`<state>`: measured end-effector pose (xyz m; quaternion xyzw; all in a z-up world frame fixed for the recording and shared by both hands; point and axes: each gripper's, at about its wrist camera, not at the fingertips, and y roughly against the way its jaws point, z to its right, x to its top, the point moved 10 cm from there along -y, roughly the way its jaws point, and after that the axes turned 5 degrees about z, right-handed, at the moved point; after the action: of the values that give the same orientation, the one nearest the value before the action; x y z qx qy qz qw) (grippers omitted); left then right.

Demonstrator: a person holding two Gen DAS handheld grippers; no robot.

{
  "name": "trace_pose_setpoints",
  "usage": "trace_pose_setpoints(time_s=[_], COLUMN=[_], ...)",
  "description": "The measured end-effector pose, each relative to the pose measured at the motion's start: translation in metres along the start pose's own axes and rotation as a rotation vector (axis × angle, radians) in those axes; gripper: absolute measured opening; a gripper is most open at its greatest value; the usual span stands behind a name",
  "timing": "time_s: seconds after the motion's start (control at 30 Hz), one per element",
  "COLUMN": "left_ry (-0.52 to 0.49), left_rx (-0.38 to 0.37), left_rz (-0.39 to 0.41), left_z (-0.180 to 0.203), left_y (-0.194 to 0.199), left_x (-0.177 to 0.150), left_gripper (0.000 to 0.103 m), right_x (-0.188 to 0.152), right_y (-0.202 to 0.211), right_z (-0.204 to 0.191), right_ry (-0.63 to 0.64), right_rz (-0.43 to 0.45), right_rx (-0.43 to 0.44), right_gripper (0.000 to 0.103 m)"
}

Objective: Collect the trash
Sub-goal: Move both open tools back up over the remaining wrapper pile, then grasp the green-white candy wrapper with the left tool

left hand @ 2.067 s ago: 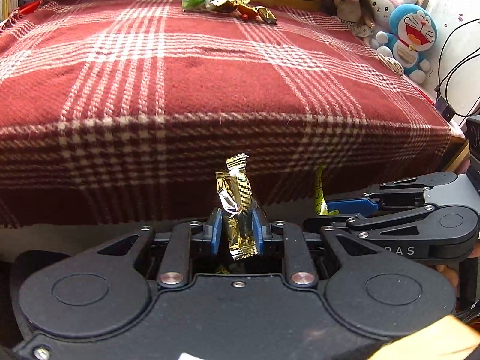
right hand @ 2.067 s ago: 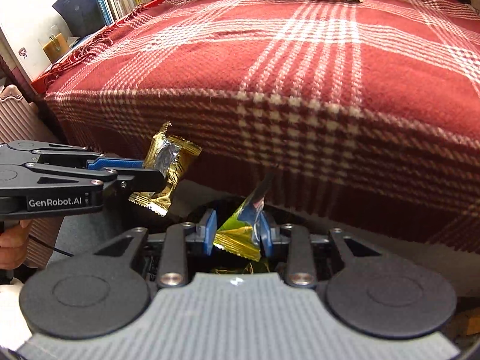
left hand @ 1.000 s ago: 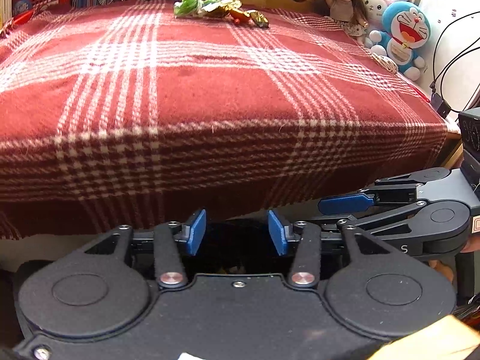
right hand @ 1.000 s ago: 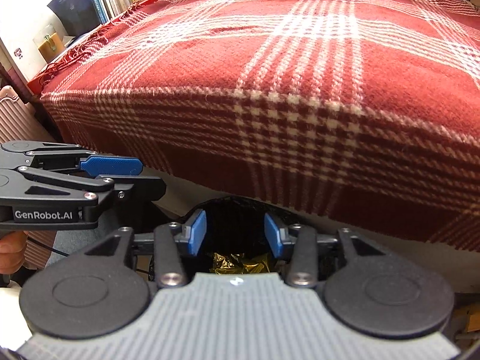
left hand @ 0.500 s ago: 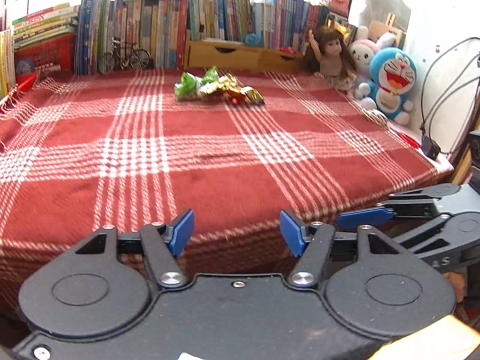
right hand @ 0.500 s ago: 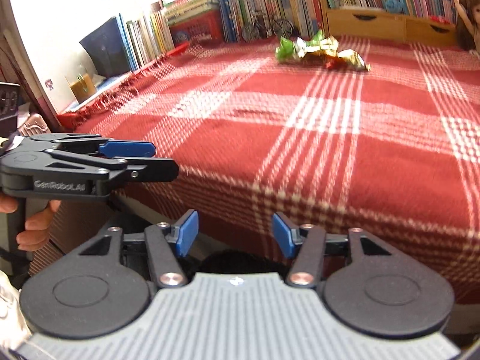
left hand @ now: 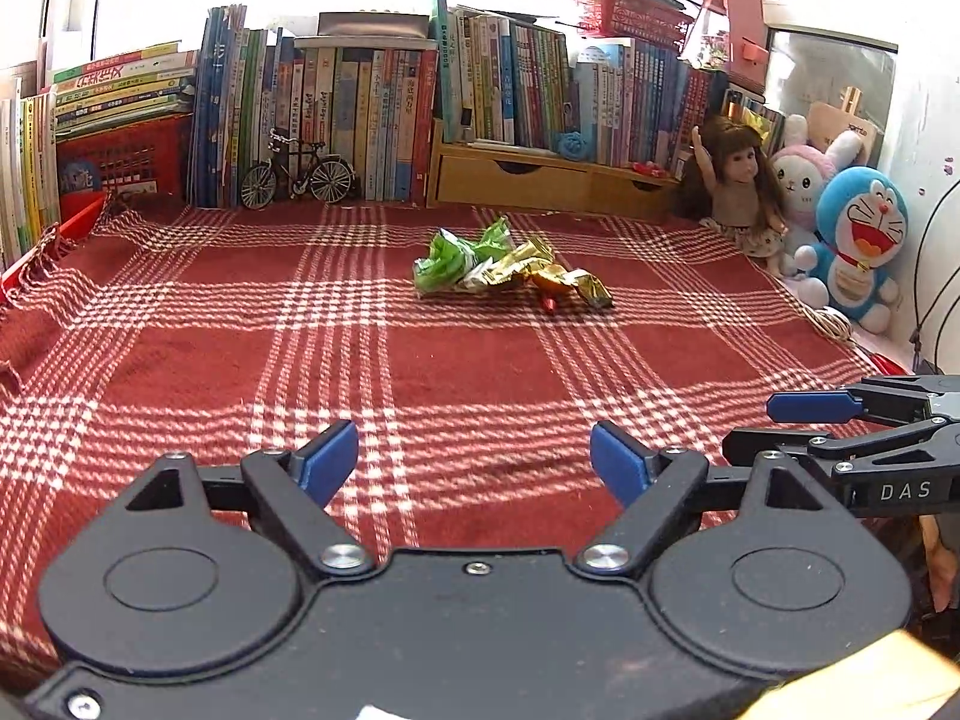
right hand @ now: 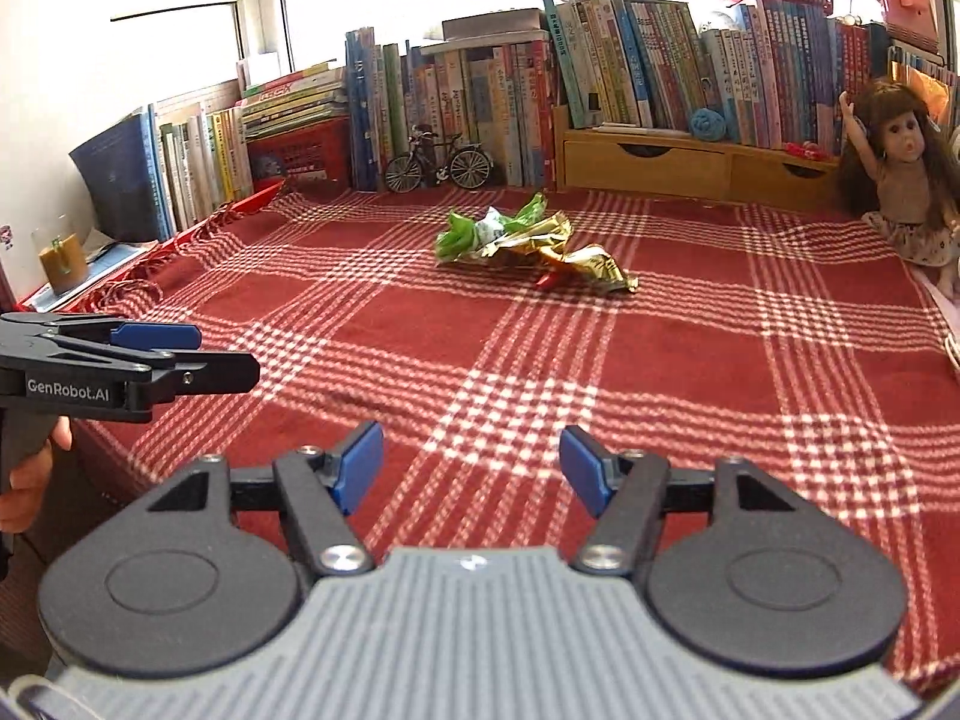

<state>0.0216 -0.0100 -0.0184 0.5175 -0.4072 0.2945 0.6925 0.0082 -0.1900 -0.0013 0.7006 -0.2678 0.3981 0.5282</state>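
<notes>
A small heap of crumpled wrappers (left hand: pixel 510 267) lies on the red plaid blanket (left hand: pixel 420 360). Green ones sit left, gold and red right.

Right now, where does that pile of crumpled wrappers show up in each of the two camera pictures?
Left wrist view: the pile of wrappers lies on the red checked blanket, just right of centre, far side.
Right wrist view: the pile of wrappers sits a little right of centre, upper middle.
Shared landmark: the toy bicycle by the books, behind and left of the pile.
</notes>
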Motion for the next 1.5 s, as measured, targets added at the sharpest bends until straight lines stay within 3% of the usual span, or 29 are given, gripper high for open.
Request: trace_pose_setpoints(time_s=[0.33,0.53,0.67,0.73,0.83,1.2,1.33,1.47,1.5], left_ry=[0.005,0.032,0.041,0.046,0.046,0.018,0.045,0.059,0.059], left_rx=[0.049,0.064,0.05,0.03,0.031,0.067,0.055,0.064,0.064], left_rz=[0.014,0.005,-0.002,0.0,-0.01,-0.12,-0.204,-0.197,-0.19], left_z=[-0.02,-0.03,-0.028,-0.025,-0.022,-0.018,-0.016,-0.02,-0.021], left_y=[-0.079,-0.134,-0.167,-0.183,-0.206,-0.271,-0.285,-0.28,-0.277], left_x=[0.056,0.09,0.102,0.107,0.114,0.106,0.091,0.082,0.082], left_gripper=[0.081,0.072,0.06,0.058,0.057,0.056,0.058,0.038,0.034], right_x=[0.047,0.068,0.076,0.076,0.077,0.083,0.082,0.076,0.075], right_y=[-0.056,-0.099,-0.126,-0.138,-0.152,-0.2,-0.213,-0.214,-0.212], right_z=[0.04,0.068,0.082,0.088,0.095,0.123,0.122,0.118,0.117], right_ry=[0.015,-0.035,-0.108,-0.144,-0.186,-0.461,-0.486,-0.476,-0.478], right_rz=[0.024,0.004,-0.021,-0.044,-0.064,-0.108,-0.124,-0.146,-0.146], right_rx=[-0.108,-0.151,-0.157,-0.154,-0.152,-0.131,-0.129,-0.131,-0.129], right_gripper=[0.07,0.062,0.055,0.049,0.047,0.049,0.058,0.056,0.049])
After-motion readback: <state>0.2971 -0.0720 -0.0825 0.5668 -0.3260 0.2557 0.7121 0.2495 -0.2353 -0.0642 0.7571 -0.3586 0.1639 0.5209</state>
